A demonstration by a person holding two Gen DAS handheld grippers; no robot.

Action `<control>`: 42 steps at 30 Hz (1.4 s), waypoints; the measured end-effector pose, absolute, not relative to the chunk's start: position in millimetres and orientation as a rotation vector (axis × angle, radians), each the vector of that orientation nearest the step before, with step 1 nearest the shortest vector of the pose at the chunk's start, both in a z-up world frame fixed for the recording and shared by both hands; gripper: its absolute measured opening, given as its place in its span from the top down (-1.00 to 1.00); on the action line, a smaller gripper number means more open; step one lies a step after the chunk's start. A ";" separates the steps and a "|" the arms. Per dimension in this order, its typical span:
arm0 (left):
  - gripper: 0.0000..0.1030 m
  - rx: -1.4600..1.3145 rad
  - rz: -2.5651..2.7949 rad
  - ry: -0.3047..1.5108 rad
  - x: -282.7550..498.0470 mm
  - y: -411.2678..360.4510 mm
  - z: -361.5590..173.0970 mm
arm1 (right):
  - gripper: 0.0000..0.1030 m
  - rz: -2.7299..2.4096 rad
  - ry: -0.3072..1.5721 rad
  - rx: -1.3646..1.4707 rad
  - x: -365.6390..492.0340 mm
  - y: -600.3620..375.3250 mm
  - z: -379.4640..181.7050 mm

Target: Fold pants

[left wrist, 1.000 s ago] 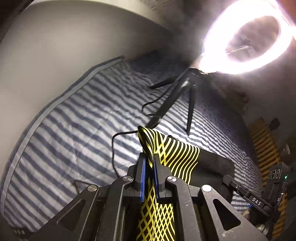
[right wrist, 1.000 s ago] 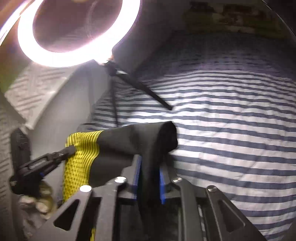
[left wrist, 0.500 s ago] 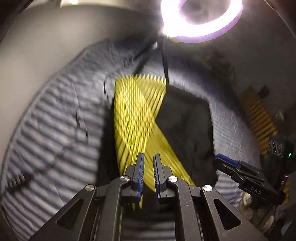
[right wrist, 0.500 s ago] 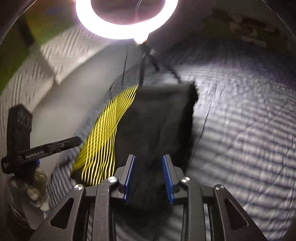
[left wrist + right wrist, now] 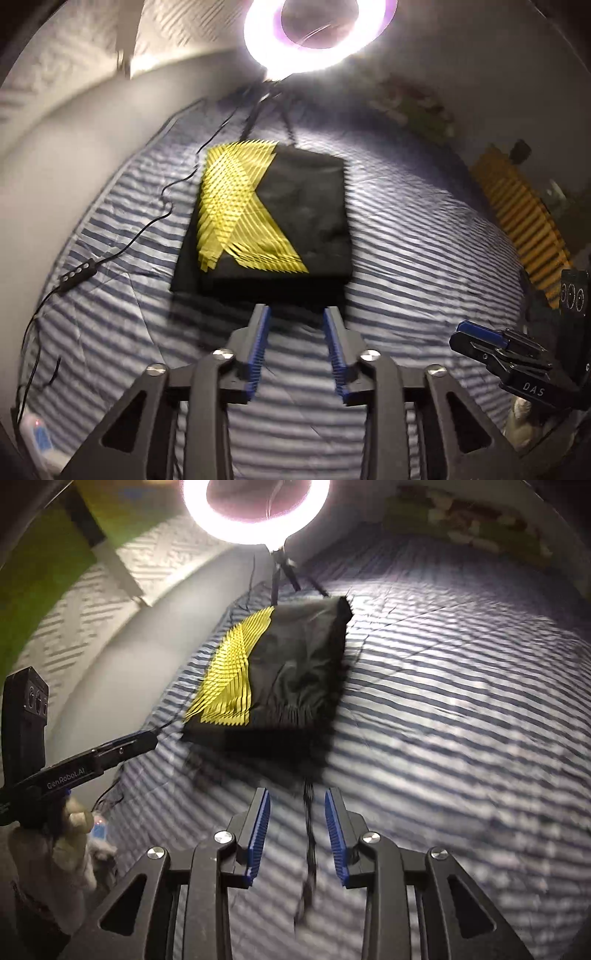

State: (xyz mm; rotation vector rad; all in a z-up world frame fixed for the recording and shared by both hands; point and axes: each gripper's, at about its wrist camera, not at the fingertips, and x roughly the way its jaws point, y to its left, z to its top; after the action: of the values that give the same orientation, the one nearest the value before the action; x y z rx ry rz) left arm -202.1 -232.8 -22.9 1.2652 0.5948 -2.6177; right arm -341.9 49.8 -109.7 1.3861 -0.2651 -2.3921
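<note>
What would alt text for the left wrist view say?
Folded black pants with a yellow striped pattern lie on a blue-and-white striped bedspread under a glaring ring light. The left tongs, blue-padded, are opening with nothing between them.

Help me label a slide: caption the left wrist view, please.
Left tongs, jaws opening and empty, face folded black-and-yellow pants lying on a striped bedcover under a ring light.

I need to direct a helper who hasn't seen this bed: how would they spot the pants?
Find the ring light standing at the far end of the striped bedspread. Just before its tripod lie the pants, a folded black rectangle, alone in bearing yellow striped bands.
</note>
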 end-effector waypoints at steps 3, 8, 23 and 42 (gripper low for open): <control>0.26 1.226 -2.683 0.572 -168.1 -189.8 11.2 | 0.39 -2.435 -0.271 1.340 -293.2 71.5 -81.6; -0.32 1.165 -2.770 0.506 -99.7 -106.1 58.5 | 0.20 -2.583 -0.219 1.207 -199.4 105.7 -30.6; -0.99 1.072 -2.787 0.410 34.0 48.1 75.8 | -0.73 -2.931 -0.190 0.993 11.4 173.7 -1.6; -0.99 1.163 -2.672 0.292 32.0 52.8 40.2 | -0.74 -2.867 -0.258 1.164 15.0 172.8 -38.6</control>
State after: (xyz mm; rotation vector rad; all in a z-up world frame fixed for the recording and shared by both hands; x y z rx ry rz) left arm 32.0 52.8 40.2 1.1633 0.2921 -2.6715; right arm 15.0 172.8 -38.6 1.1639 -0.2582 -2.8675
